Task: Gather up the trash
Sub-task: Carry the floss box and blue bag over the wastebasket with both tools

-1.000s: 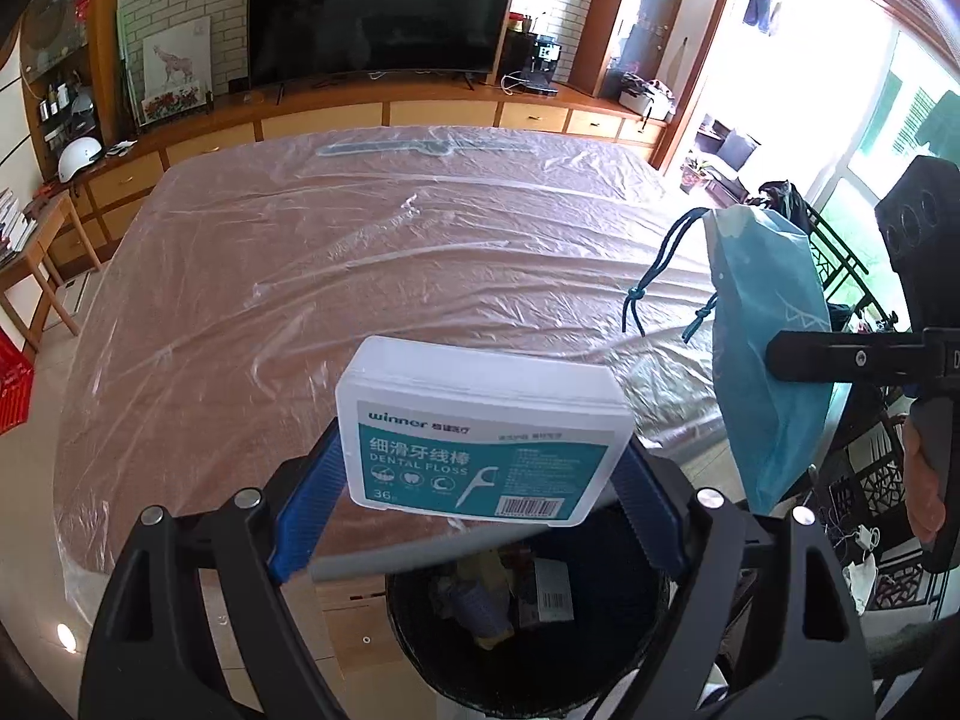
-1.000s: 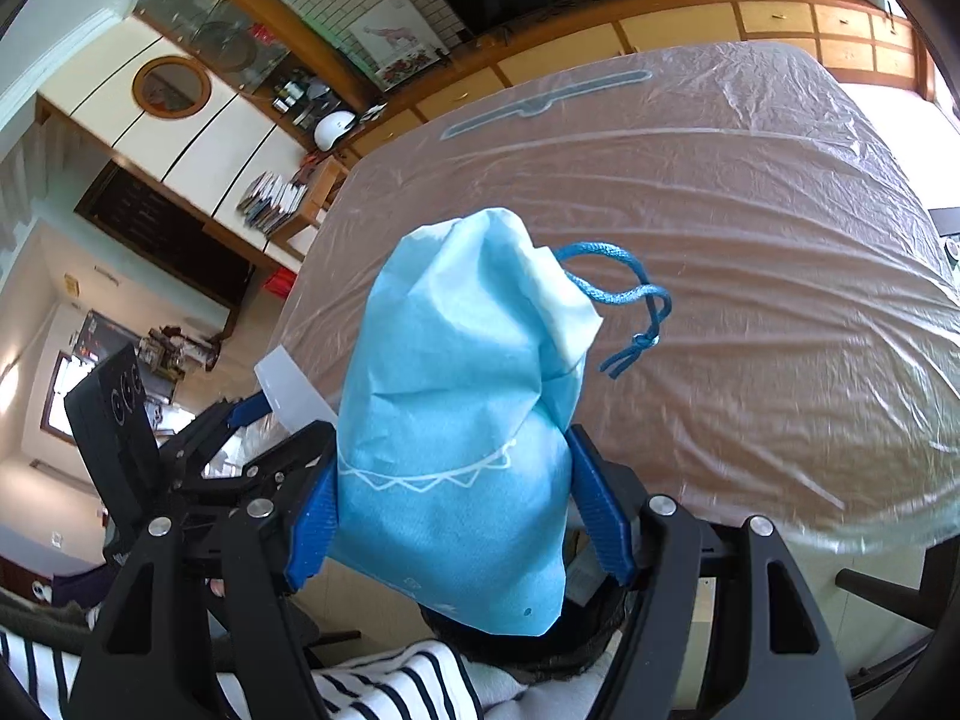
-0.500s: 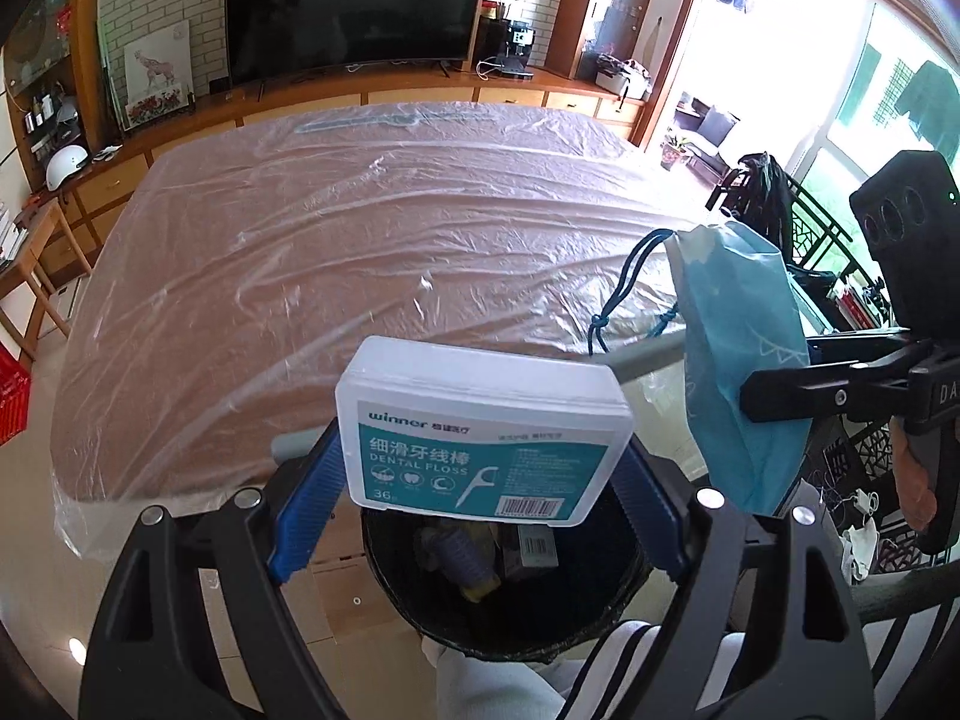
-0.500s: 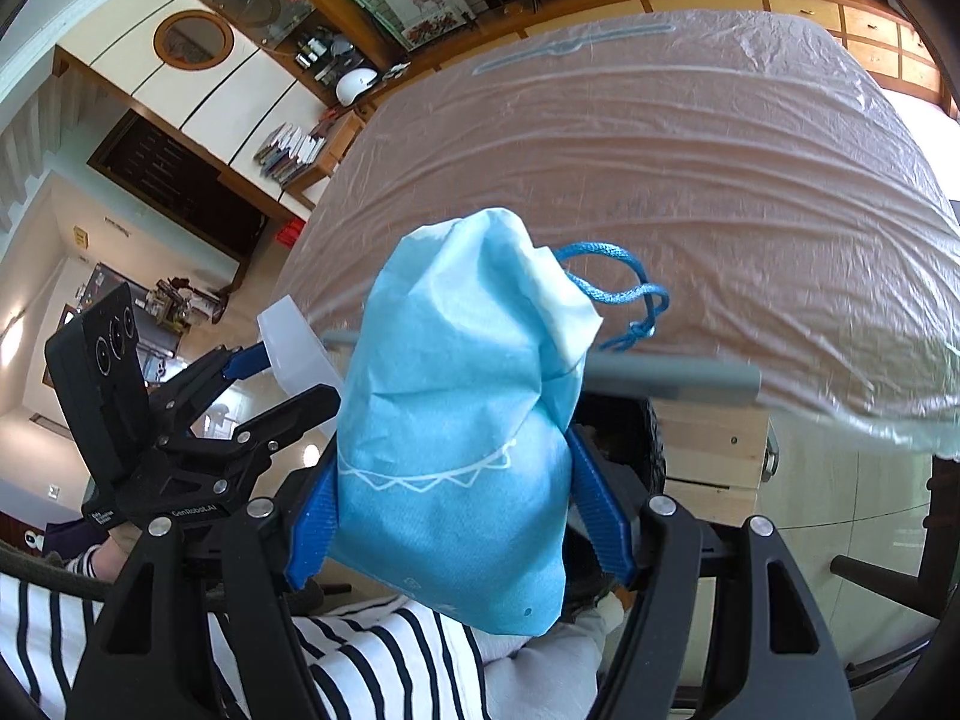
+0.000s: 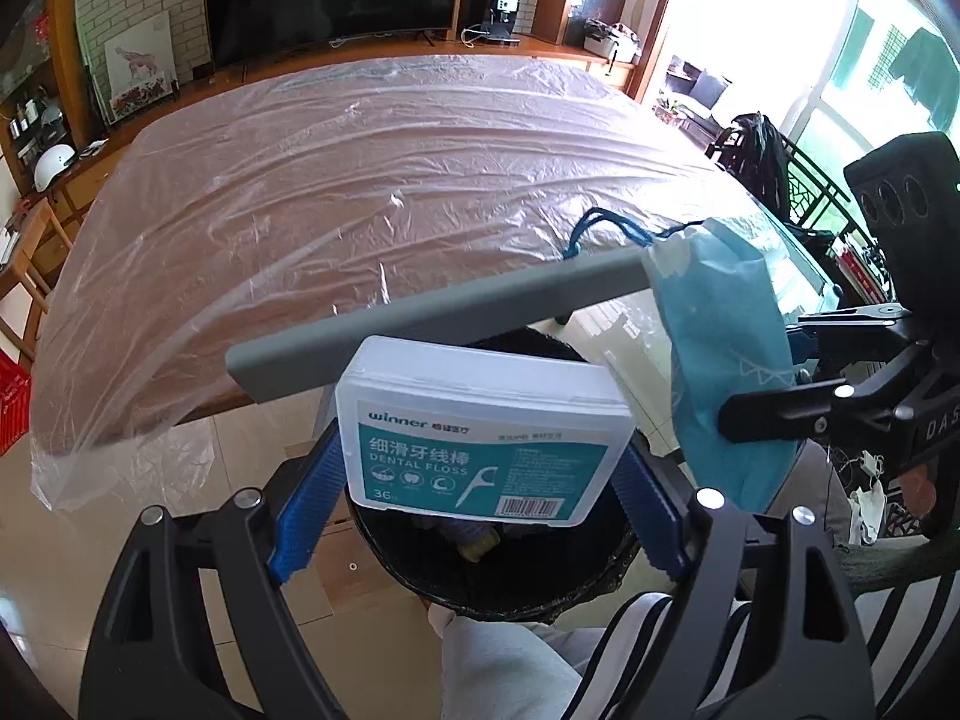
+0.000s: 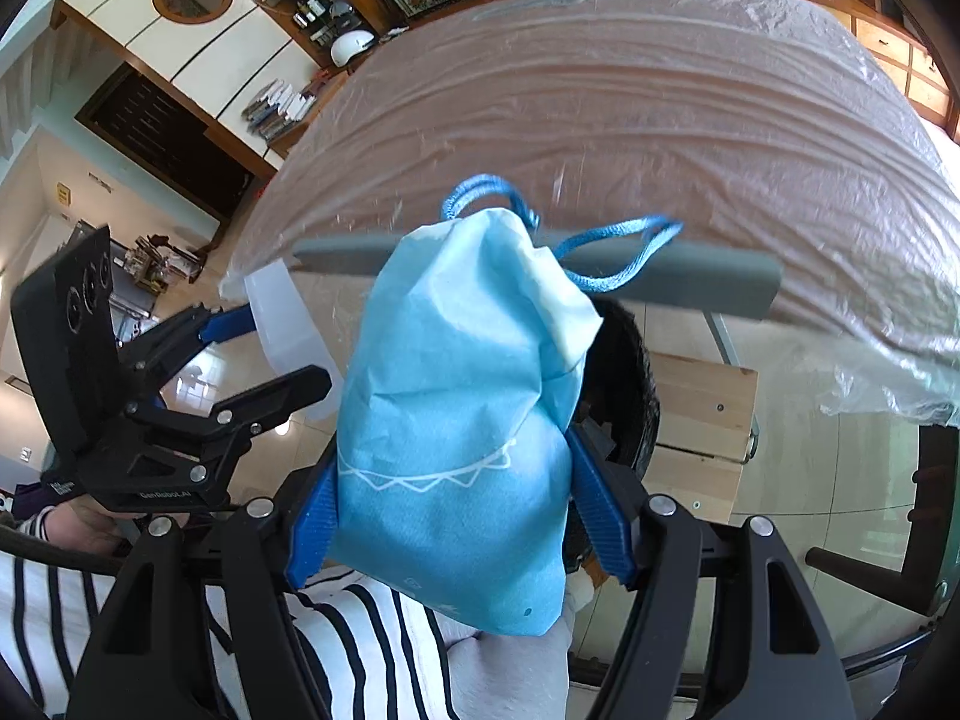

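Observation:
My left gripper (image 5: 477, 489) is shut on a white and teal dental floss box (image 5: 480, 426) and holds it just above the open black trash bin (image 5: 522, 576), which has several bits of trash inside. My right gripper (image 6: 456, 504) is shut on a light blue drawstring bag (image 6: 456, 420); the same bag (image 5: 726, 360) hangs at the right in the left wrist view, beside the bin. The bin's rim (image 6: 630, 384) shows behind the bag in the right wrist view. The left gripper (image 6: 258, 360) with its floss box (image 6: 288, 330) is at the left there.
A large table covered in clear plastic film (image 5: 360, 180) lies ahead, with a grey bar (image 5: 432, 324) along its near edge above the bin. A wooden crate (image 6: 702, 420) stands under the table. My striped sleeve (image 6: 360, 648) and grey trouser leg (image 5: 498, 660) are close below.
Both grippers have drawn back from over the table edge and come lower, so the bin and the grey bar now lie in front. Both grips are unchanged.

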`<state>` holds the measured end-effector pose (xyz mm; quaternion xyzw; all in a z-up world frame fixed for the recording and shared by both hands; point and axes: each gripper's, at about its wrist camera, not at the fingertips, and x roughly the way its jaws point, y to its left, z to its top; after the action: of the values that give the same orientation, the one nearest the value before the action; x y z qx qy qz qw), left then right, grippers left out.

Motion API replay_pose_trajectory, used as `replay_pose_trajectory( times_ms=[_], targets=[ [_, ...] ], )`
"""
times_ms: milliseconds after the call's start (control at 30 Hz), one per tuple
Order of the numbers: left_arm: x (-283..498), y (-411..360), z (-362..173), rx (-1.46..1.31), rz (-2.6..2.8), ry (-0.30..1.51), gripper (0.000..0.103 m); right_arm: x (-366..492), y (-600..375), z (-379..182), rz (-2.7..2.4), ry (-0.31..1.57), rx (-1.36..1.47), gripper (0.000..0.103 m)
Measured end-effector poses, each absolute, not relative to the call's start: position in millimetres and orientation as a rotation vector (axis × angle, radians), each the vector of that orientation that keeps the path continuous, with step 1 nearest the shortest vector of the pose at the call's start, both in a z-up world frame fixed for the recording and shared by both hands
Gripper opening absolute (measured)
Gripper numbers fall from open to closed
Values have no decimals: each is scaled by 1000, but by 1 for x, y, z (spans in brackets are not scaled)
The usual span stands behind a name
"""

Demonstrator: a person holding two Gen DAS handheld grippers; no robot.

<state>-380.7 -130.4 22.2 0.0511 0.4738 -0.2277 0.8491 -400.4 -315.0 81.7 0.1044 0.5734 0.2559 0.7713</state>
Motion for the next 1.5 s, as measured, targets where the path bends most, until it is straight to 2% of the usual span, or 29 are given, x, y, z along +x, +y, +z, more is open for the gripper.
replay_pose_trajectory(
  times_ms=[833, 1500],
  targets=[
    [-365, -138, -37, 145, -467, 1124, 85, -398, -288, 2, 460, 1357, 149, 68],
    [-360, -149, -54, 174, -474, 1152, 85, -388, -276, -13, 434, 1352, 85, 68]
  ],
)
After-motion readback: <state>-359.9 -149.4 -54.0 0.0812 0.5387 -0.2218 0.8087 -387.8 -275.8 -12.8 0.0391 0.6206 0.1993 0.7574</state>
